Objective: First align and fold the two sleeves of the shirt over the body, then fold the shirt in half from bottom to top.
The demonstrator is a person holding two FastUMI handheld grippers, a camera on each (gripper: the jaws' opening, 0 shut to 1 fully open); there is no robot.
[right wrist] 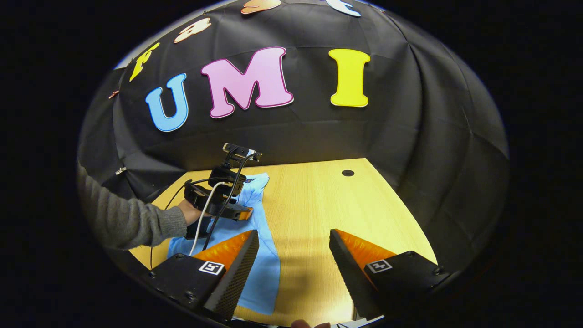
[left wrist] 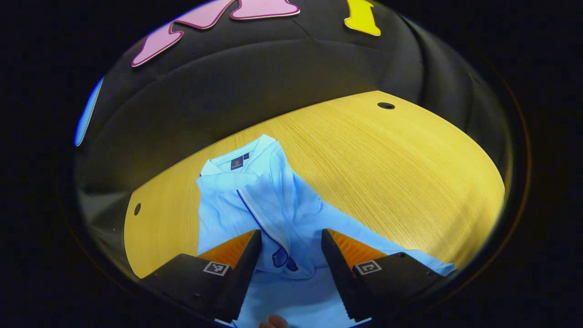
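Left gripper point(left wrist: 291, 255) released above shirt point(left wrist: 255, 200), sleeves folded in; right gripper point(right wrist: 294, 259) released over table point(right wrist: 319, 200). Grab both hem corners, fold evenly to collar point(left wrist: 237, 161).

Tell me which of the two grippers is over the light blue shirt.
The left gripper: its open fingers frame the light blue shirt. The right gripper, open too, points mostly at bare wooden table beside the shirt.

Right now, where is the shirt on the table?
In the left gripper view the shirt lies on the wooden table, collar toward the wall, directly ahead of the open left tongs.
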